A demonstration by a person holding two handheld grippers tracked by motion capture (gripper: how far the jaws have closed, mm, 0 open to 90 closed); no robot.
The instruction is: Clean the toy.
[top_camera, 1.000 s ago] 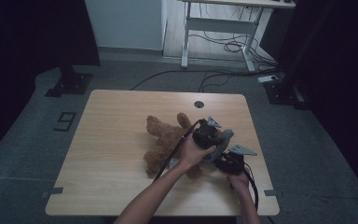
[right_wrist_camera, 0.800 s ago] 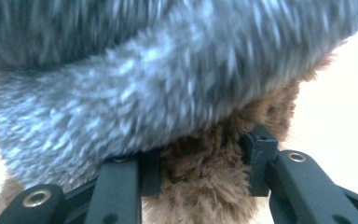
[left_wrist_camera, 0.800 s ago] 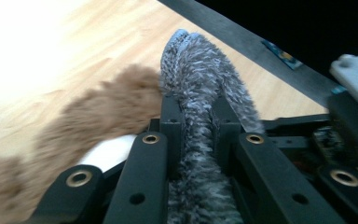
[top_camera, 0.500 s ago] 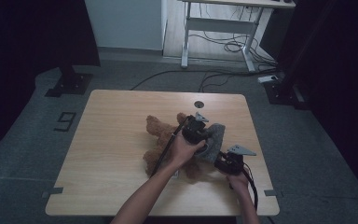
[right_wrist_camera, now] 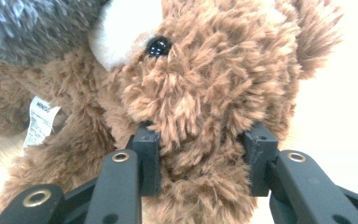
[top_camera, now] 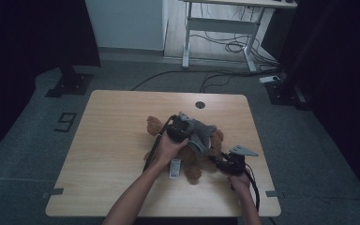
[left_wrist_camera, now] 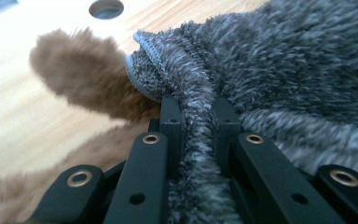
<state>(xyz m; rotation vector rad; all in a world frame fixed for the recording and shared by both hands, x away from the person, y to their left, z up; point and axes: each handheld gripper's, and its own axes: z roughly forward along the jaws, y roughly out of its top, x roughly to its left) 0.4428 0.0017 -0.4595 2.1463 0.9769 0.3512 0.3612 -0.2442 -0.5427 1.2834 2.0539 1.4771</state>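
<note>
A brown teddy bear (top_camera: pixel 187 161) lies on the wooden table (top_camera: pixel 117 140), with a grey fuzzy cloth (top_camera: pixel 200 137) draped over its upper part. My left gripper (top_camera: pixel 183 126) is shut on a fold of the grey cloth (left_wrist_camera: pixel 200 121); the black jaws (left_wrist_camera: pixel 198 109) pinch its hemmed edge above a brown bear limb (left_wrist_camera: pixel 74 70). My right gripper (top_camera: pixel 216 158) sits at the bear's right side. In the right gripper view its jaws (right_wrist_camera: pixel 200 135) clamp the furry head of the bear (right_wrist_camera: pixel 205 84) below the black eye (right_wrist_camera: pixel 158 45).
A white label (top_camera: pixel 174 168) hangs from the bear toward the near edge. A round cable hole (top_camera: pixel 200 104) lies in the table's far side. Beyond the table stand a white desk frame (top_camera: pixel 220 28), floor cables and black stands.
My left hand has moved left across the bear, pulling the grey cloth with it. The right gripper has stayed in place on the bear.
</note>
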